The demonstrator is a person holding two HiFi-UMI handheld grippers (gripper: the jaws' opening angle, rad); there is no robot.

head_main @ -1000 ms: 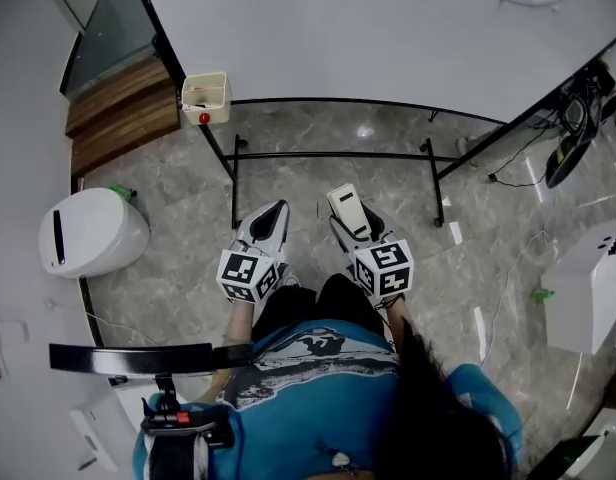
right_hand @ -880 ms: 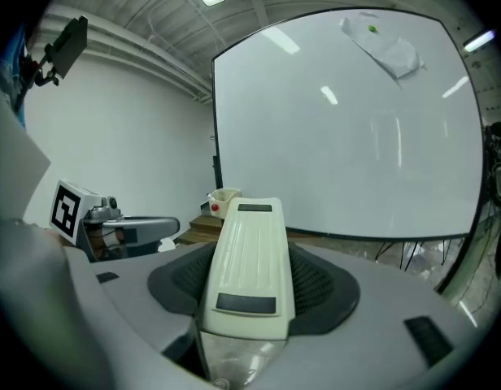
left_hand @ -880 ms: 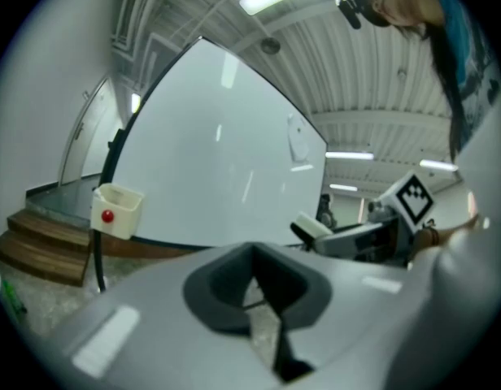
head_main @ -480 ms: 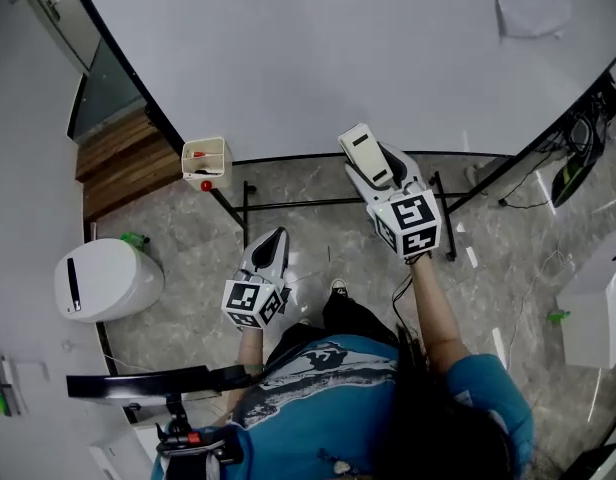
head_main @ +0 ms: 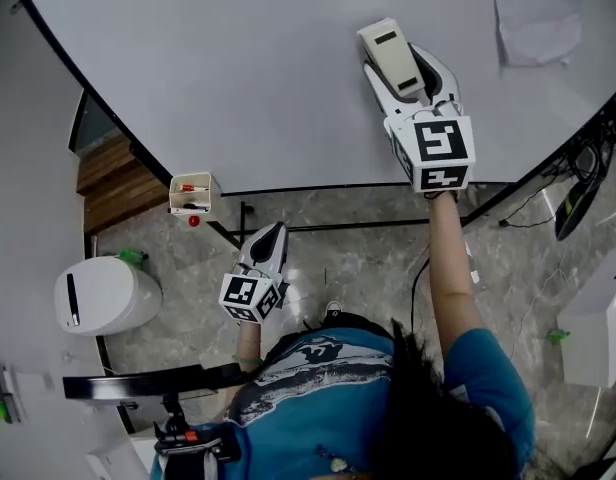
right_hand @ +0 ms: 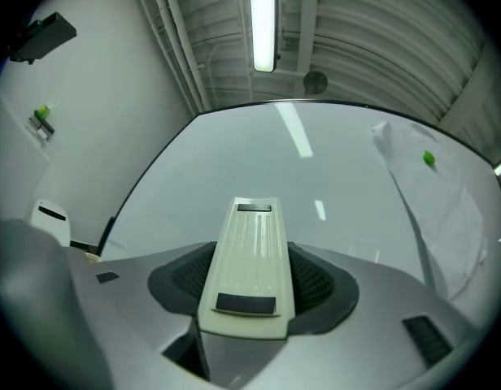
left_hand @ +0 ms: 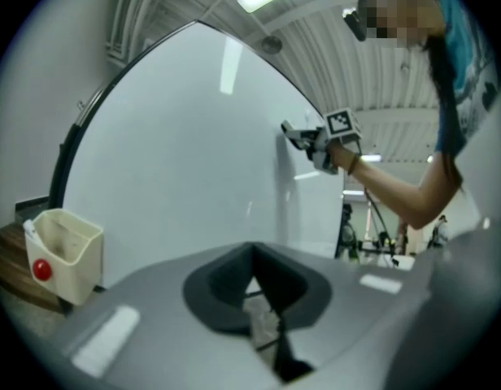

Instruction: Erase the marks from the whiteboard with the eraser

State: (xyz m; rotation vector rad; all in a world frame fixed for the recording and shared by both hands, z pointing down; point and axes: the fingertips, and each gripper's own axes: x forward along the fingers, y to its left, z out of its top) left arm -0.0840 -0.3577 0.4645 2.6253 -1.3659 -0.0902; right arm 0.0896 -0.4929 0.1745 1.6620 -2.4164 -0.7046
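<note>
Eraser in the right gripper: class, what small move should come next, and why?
Probably ease the right gripper forward until the eraser lies flat on the whiteboard, then wipe. The jaws are shut on the eraser, which is held up in front of the board. Contact cannot be confirmed, and no marks show near it.

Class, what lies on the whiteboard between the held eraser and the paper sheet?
Nothing: between eraser and paper sheet the whiteboard is bare, in the head view.
</note>
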